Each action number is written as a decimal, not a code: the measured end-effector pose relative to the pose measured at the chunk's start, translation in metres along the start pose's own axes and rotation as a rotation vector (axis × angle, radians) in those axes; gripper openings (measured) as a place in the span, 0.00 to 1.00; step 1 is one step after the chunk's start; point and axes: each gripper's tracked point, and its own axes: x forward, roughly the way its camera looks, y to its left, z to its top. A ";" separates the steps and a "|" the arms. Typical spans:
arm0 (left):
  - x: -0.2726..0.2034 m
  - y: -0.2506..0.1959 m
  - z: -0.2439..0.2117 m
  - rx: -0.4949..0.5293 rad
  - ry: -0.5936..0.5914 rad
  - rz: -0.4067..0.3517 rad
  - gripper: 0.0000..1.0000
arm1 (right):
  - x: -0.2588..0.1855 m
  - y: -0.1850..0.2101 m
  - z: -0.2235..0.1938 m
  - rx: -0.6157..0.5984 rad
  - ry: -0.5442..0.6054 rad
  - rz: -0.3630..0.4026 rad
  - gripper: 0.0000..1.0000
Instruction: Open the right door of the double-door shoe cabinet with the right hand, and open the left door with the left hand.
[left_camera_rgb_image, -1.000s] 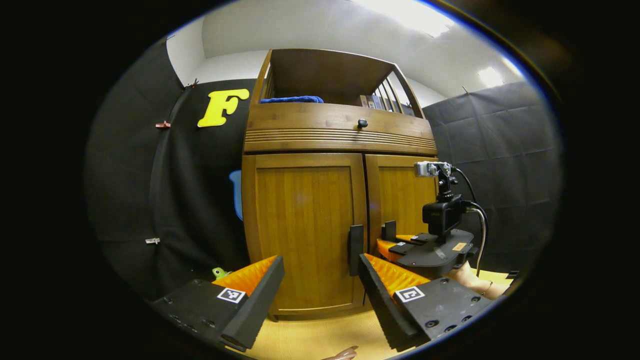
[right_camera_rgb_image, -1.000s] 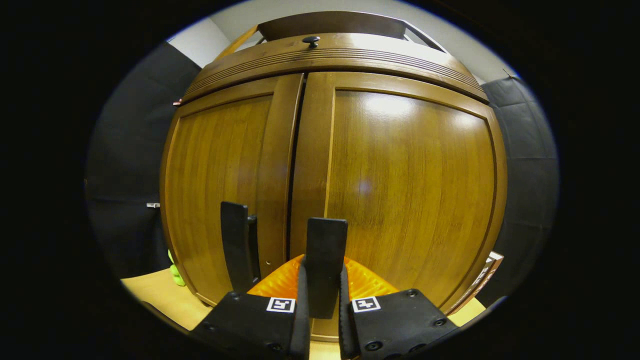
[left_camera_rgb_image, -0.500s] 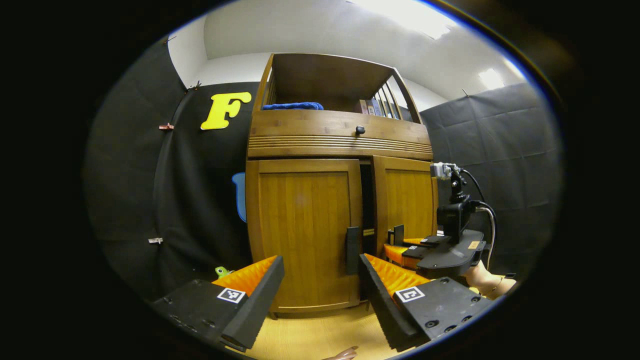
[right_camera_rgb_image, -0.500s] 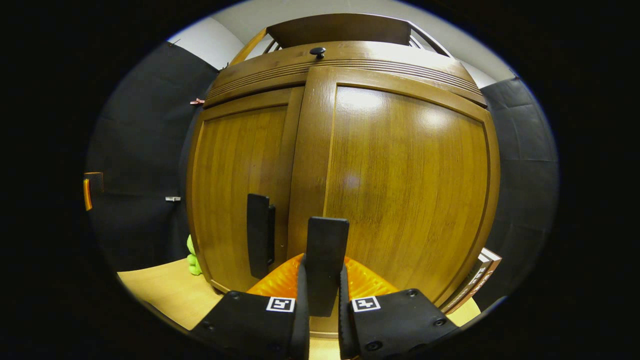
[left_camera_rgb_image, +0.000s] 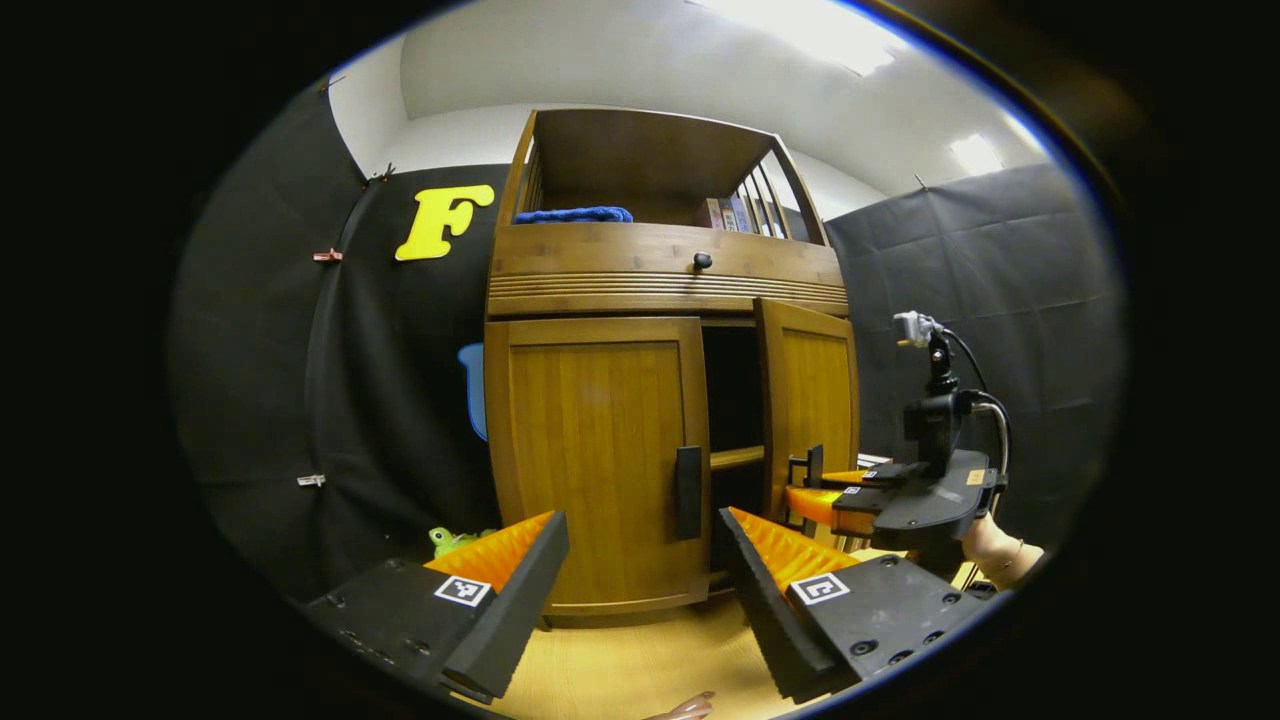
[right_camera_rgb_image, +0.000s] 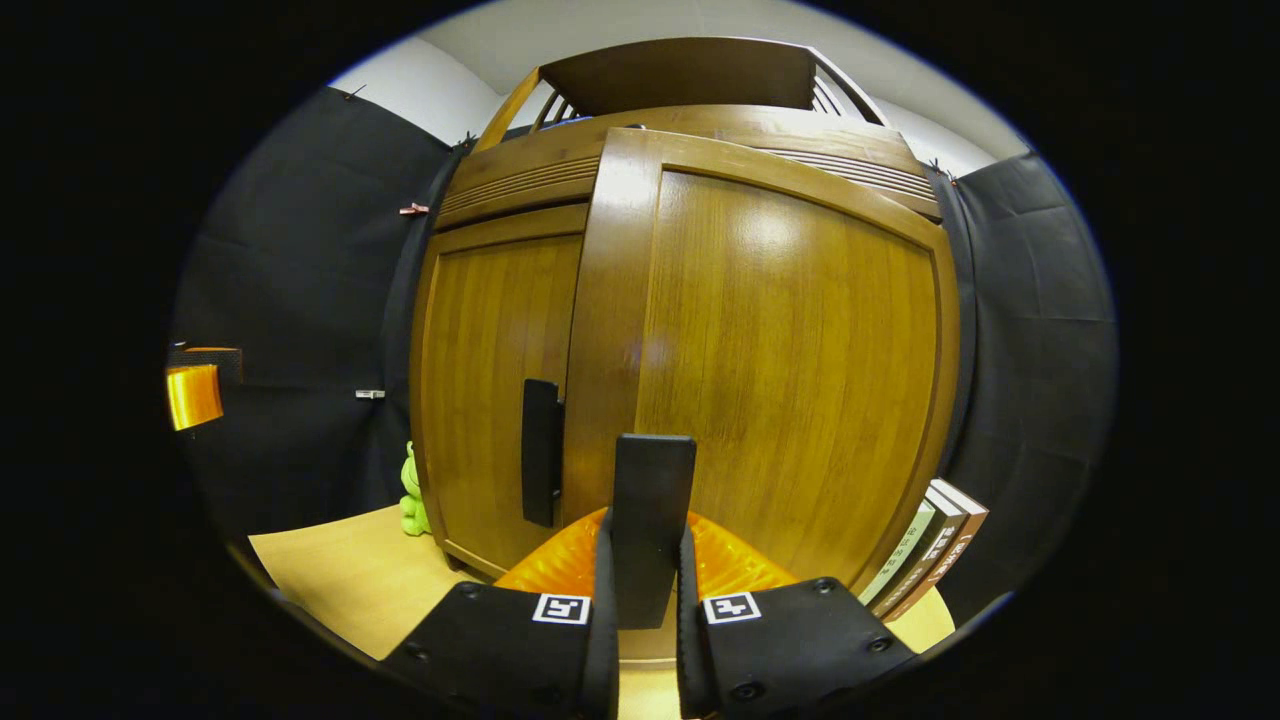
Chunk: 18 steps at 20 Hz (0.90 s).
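Note:
The wooden shoe cabinet (left_camera_rgb_image: 665, 285) stands ahead. Its left door (left_camera_rgb_image: 595, 460) is closed, with a dark upright handle (left_camera_rgb_image: 688, 492) at its inner edge. My left gripper (left_camera_rgb_image: 640, 540) is open, a short way in front of that handle and apart from it. The right door (left_camera_rgb_image: 815, 400) is swung partly outward, showing a dark interior with a shelf (left_camera_rgb_image: 737, 458). My right gripper (right_camera_rgb_image: 645, 560) is shut on the right door's handle (right_camera_rgb_image: 653, 500), and it appears at the door's edge (left_camera_rgb_image: 815, 480) in the left gripper view. The right door (right_camera_rgb_image: 790, 380) stands close ahead, and the left door's handle (right_camera_rgb_image: 540, 465) is to its left.
A green toy (left_camera_rgb_image: 450, 540) lies on the light wooden floor (left_camera_rgb_image: 640, 670) left of the cabinet. Books (right_camera_rgb_image: 925, 545) lean by the cabinet's right side. A blue cloth (left_camera_rgb_image: 570, 214) lies on the top shelf, above a drawer with a knob (left_camera_rgb_image: 703, 261).
The right door has swung outward from closed to partly open, with my right gripper holding its handle throughout. My left gripper has stayed open and the left door has stayed closed.

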 end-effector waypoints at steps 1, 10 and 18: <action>0.000 0.000 -0.001 0.002 0.005 0.000 0.94 | -0.006 -0.002 0.000 -0.002 -0.002 -0.002 0.22; -0.007 -0.008 -0.006 0.008 0.017 -0.031 0.94 | -0.044 -0.015 -0.001 -0.006 0.003 -0.026 0.22; -0.005 -0.037 -0.014 0.037 0.030 -0.085 0.94 | -0.085 -0.038 -0.001 0.007 0.012 -0.055 0.22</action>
